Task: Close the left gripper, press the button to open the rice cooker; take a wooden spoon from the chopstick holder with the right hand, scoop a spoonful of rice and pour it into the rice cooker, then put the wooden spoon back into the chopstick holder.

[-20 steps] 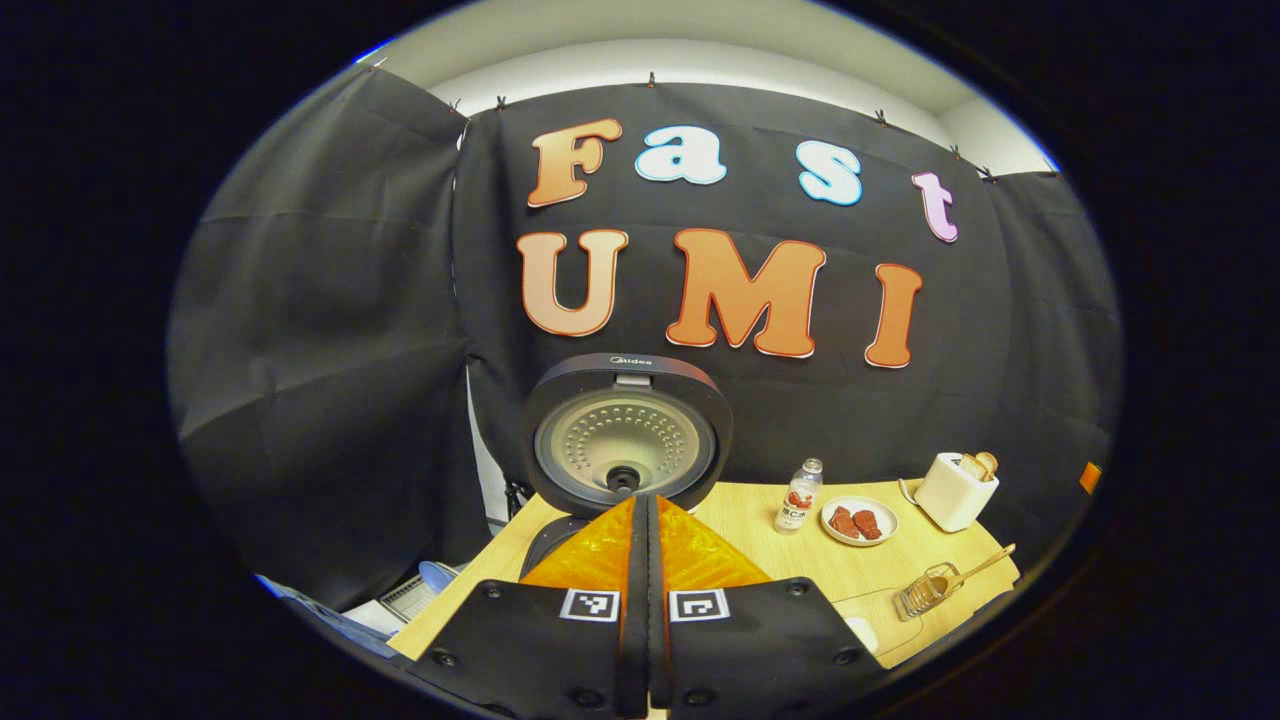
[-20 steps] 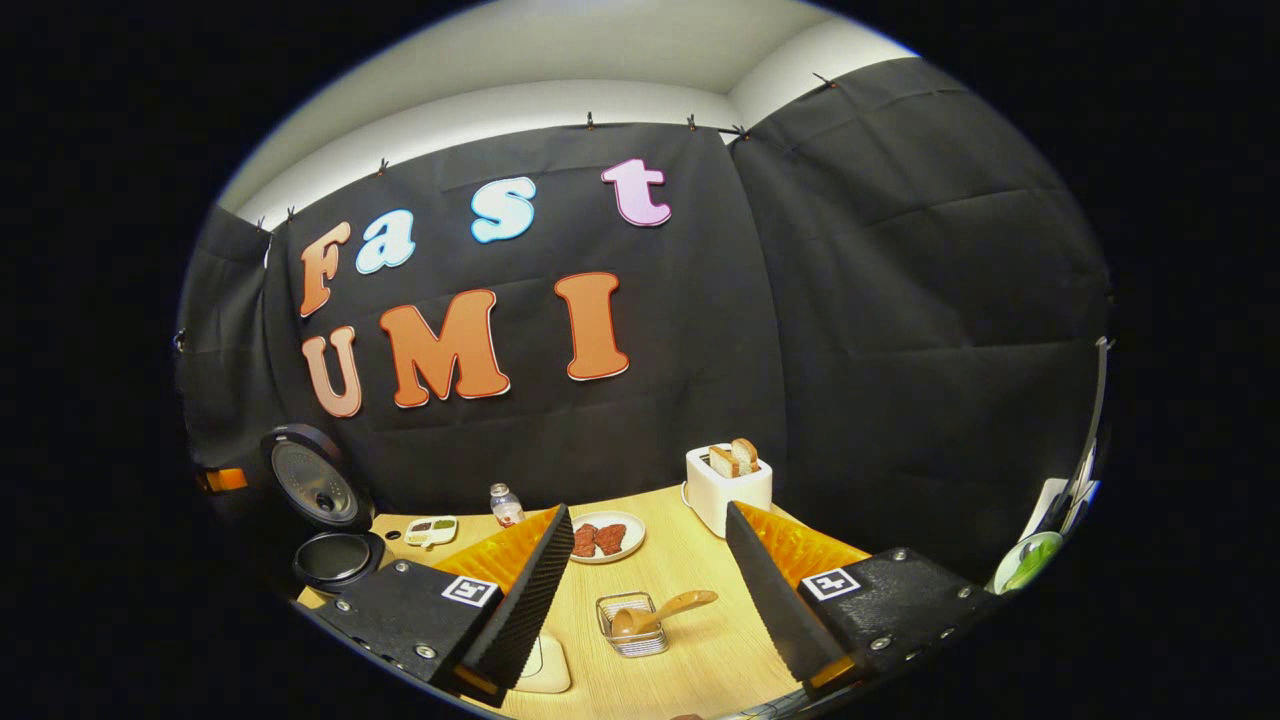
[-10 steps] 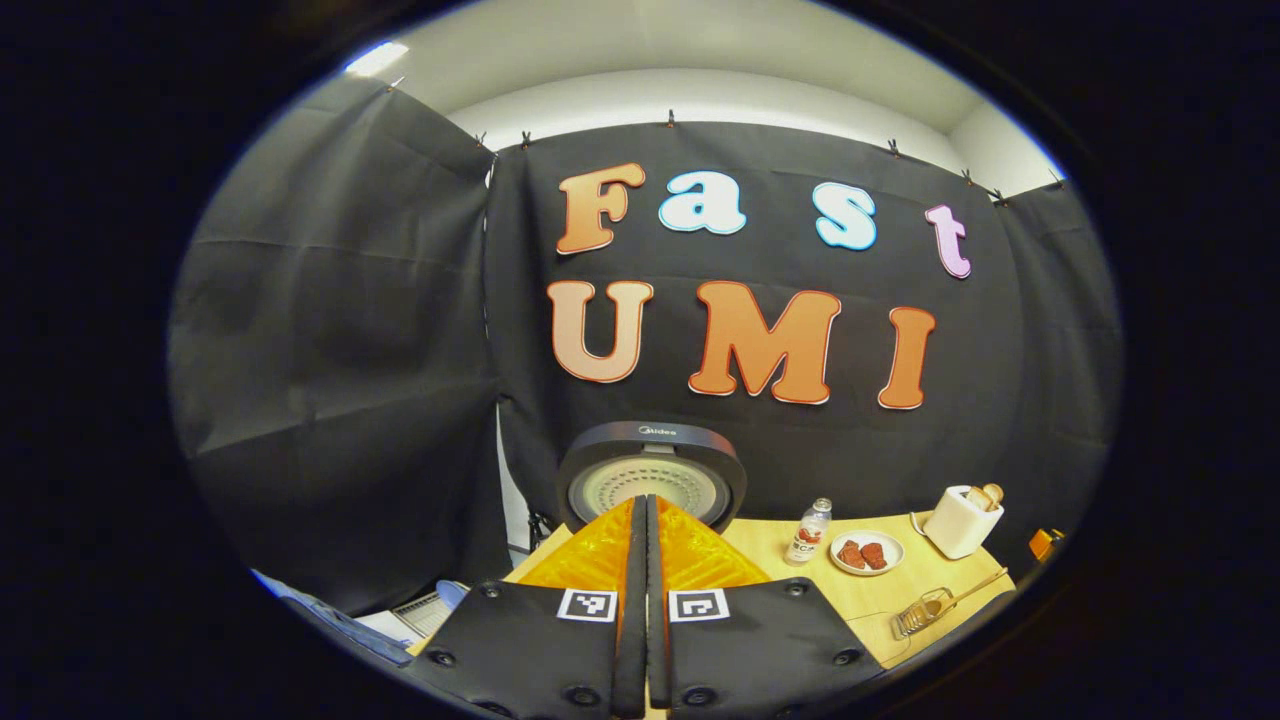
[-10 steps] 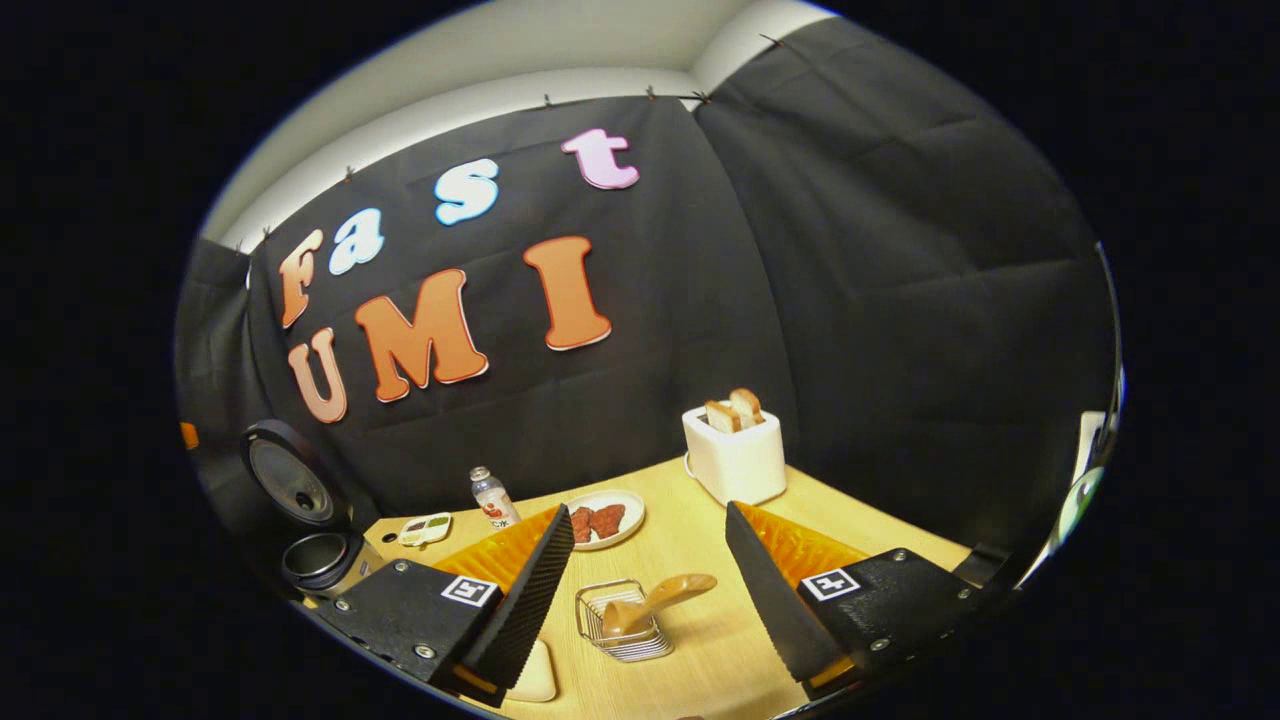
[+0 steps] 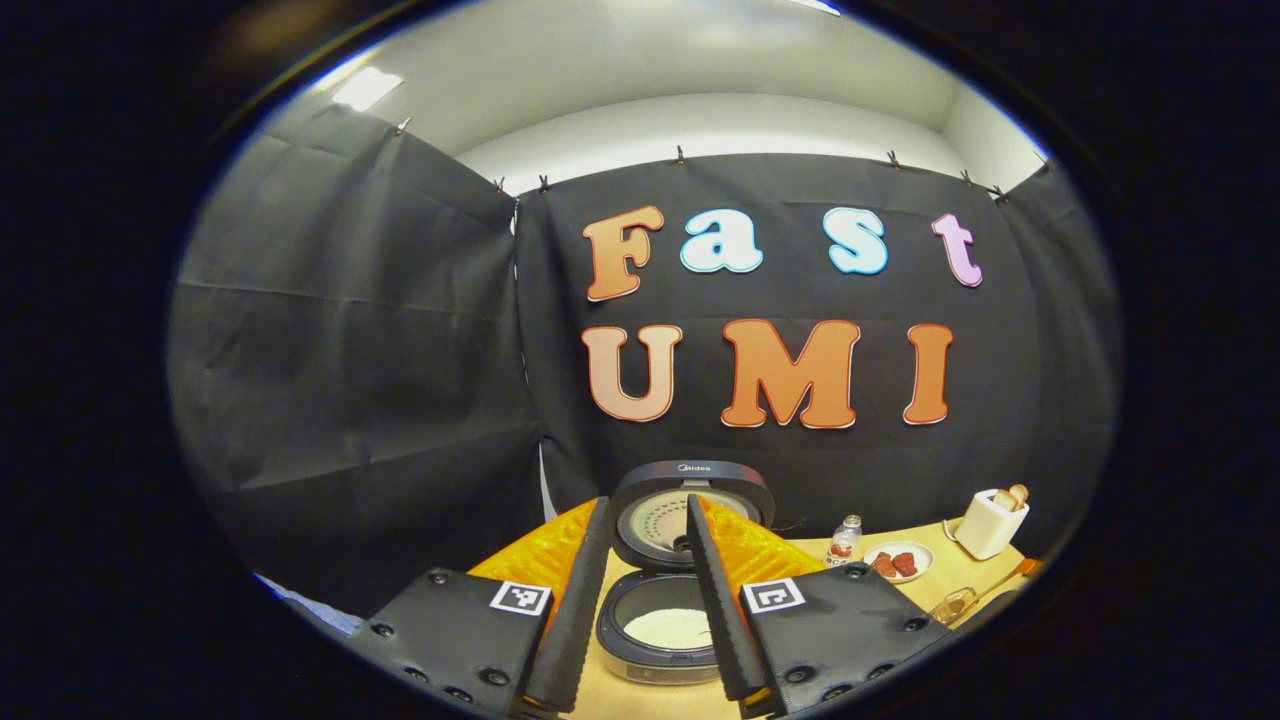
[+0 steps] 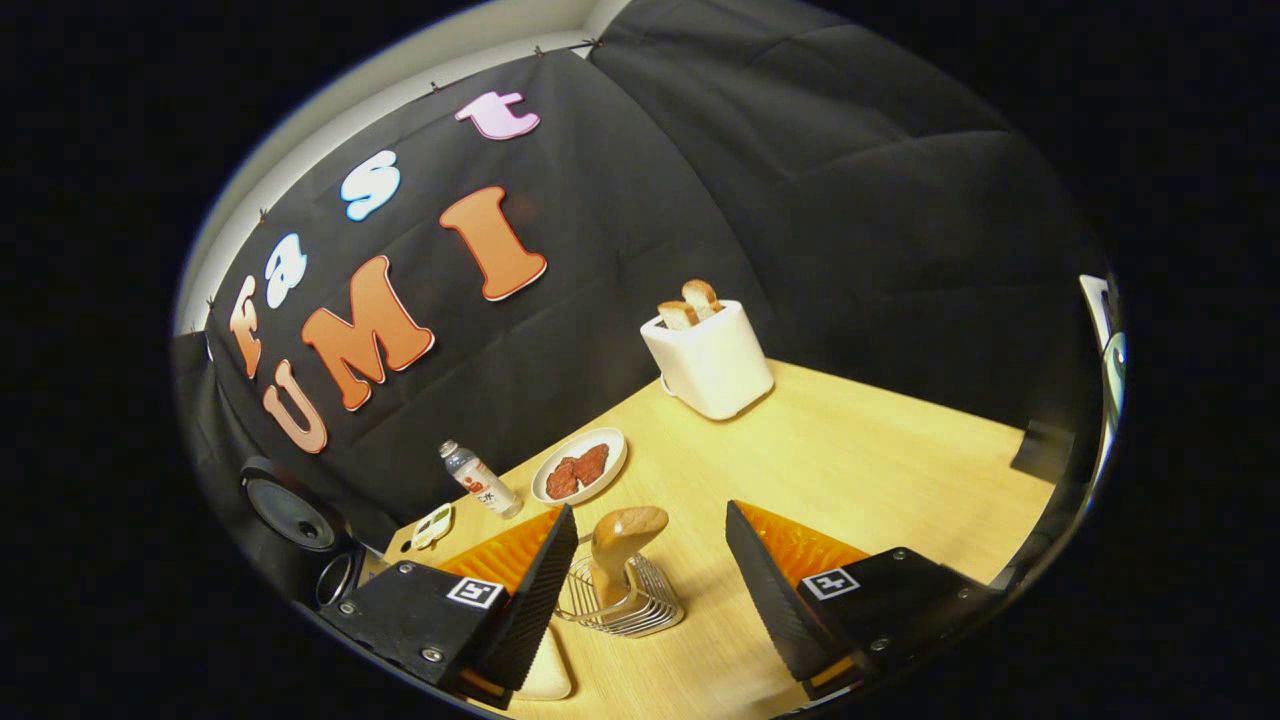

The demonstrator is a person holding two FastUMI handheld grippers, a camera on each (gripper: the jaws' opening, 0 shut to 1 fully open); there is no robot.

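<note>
Rice cooker (image 5: 668, 610) first: I am seeing it sitting at the lower centre of the left gripper view with its lid (image 5: 692, 500) standing upright behind the pot, and white rice lying in the bowl. My left gripper (image 5: 645, 590) is hanging over it, jaws released, the pot showing in the gap between the two fingers. Further right in that view a bottle (image 5: 846, 540), a plate (image 5: 898, 562) of red pieces and a white toaster (image 5: 988, 522) are standing on the table (image 5: 930, 590). In the right gripper view the cooker is showing at the lower left edge. My right gripper (image 6: 650, 560) is holding its jaws apart at the bottom centre, gripping nothing, and between them the wooden spoon (image 6: 618, 545) is standing tilted in the wire chopstick holder (image 6: 625, 600), touching neither finger.
</note>
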